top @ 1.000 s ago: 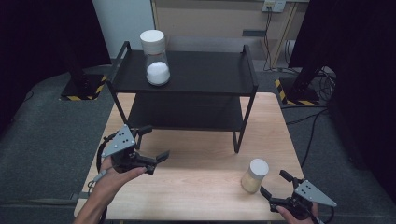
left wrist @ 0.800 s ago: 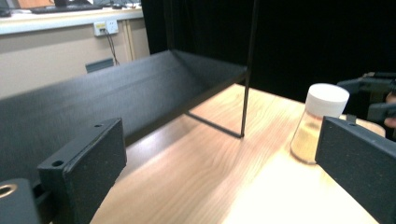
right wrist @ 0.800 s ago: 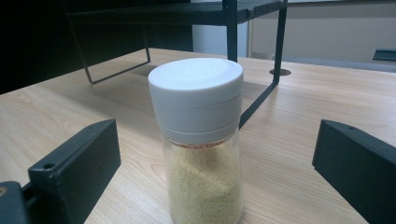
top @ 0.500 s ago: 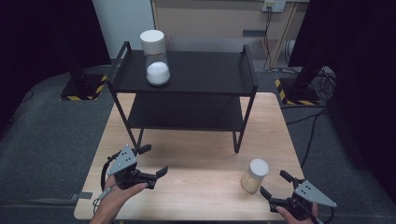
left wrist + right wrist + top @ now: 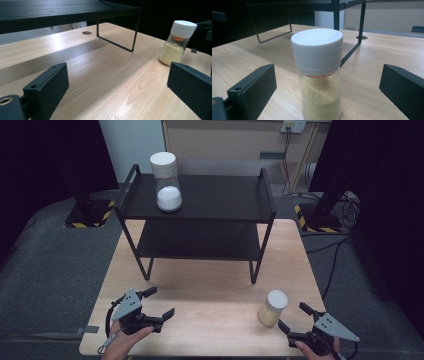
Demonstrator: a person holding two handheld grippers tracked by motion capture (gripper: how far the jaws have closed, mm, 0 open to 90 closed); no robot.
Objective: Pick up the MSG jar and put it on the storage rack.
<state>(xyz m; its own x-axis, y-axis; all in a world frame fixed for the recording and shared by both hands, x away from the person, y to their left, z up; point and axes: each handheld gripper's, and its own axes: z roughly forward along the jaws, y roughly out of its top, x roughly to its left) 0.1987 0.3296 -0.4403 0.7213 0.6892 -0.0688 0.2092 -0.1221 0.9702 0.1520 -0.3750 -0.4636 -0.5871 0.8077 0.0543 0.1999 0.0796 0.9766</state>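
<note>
A small jar of yellow grains (image 5: 273, 309) with a white lid stands upright on the wooden table (image 5: 210, 295), front right. My right gripper (image 5: 296, 316) is open just behind it, jaws either side of the jar (image 5: 319, 75) without touching. My left gripper (image 5: 159, 302) is open and empty near the front left edge, low over the table; the yellow jar (image 5: 178, 43) stands far off to its right. A taller jar of white powder (image 5: 166, 182) with a white lid stands on the top of the black shelf rack (image 5: 220, 200), at its left.
The black two-level rack fills the back half of the table; its lower shelf (image 5: 200, 242) is bare and its legs (image 5: 255, 265) reach the tabletop. Dark floor and cables (image 5: 345, 215) surround the table.
My left gripper has drawn back toward the front left edge and sunk lower. The right gripper and both jars have stayed still.
</note>
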